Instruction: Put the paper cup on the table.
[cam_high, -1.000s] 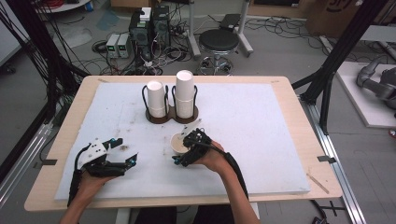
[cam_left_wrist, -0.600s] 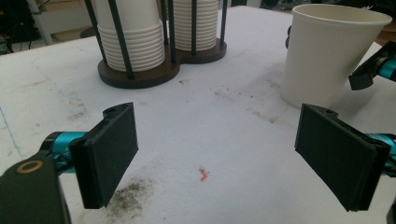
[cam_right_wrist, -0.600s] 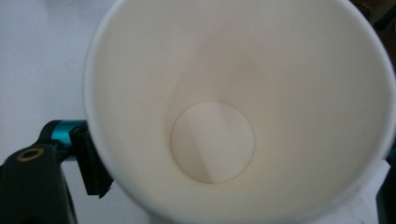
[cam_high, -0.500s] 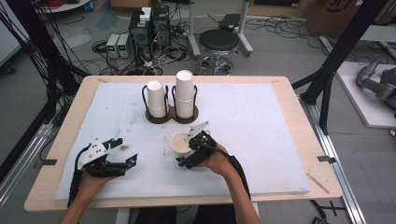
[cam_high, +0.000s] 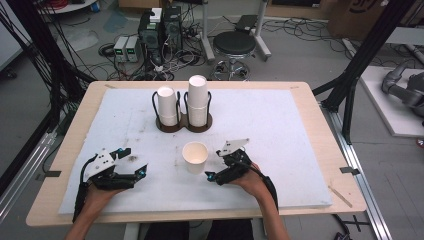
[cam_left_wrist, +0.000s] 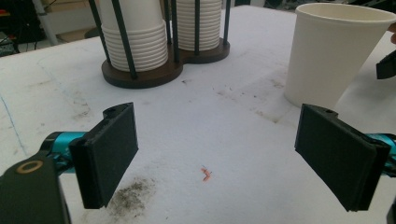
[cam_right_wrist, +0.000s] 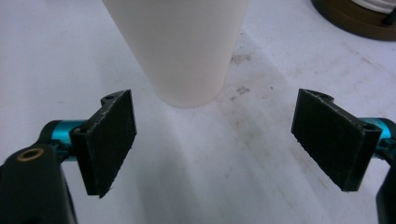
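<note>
High view: single paper cup (cam_high: 195, 157) is standing upright mid-table toward the near edge, freed; right gripper (cam_high: 220, 172) is sitting just beside it, its jaws having just been opening, nothing between them.
Left gripper view: left gripper (cam_left_wrist: 219, 154) is idling wide, empty; cup holder (cam_left_wrist: 163, 70) is keeping its stacks.
Right gripper view: white mat (cam_right_wrist: 280, 84) is looking scuffed; placing seems done, more cups probably remaining.

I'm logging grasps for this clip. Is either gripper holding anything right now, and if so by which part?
Nothing is held. The right gripper has just opened; the paper cup stands free ahead of its jaws. The left gripper is open over bare mat.
</note>
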